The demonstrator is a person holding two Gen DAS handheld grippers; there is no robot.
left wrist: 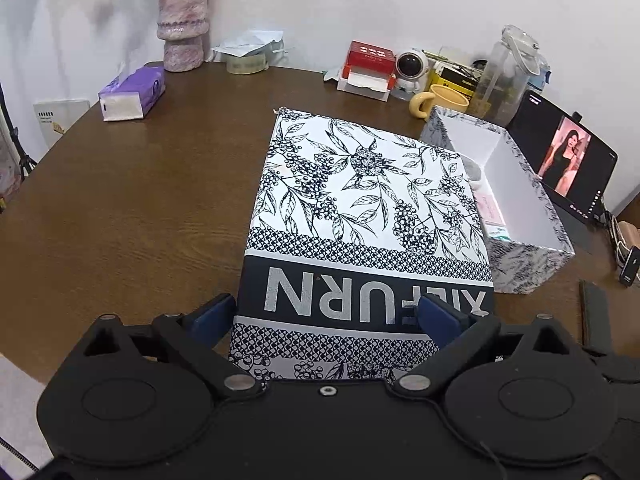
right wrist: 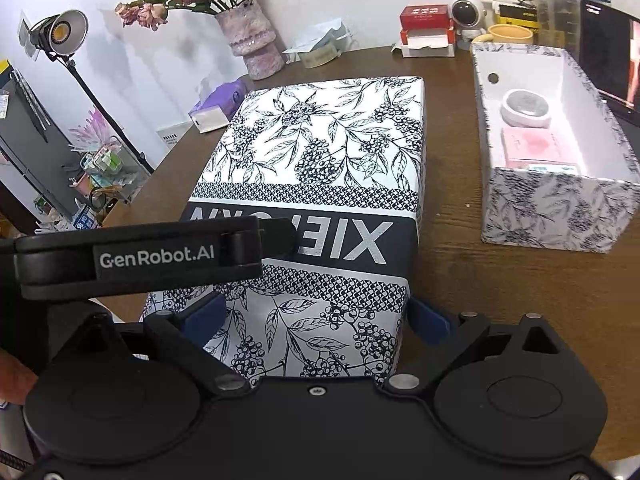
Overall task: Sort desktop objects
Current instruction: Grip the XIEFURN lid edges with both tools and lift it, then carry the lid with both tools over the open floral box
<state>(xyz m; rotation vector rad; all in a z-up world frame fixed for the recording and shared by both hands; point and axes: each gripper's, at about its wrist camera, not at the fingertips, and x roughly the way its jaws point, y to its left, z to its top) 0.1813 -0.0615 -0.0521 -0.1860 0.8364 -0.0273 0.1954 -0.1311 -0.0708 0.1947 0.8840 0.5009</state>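
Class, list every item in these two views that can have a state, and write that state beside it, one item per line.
Box lid: lying flat on the table, off its box, print side up.
Patterned box: open, holding a few small items.
Tablet: switched on, showing a picture.
Red carton: flap open.
Left gripper: open, fingers either side of the lid.
Right gripper: open, straddling the lid.
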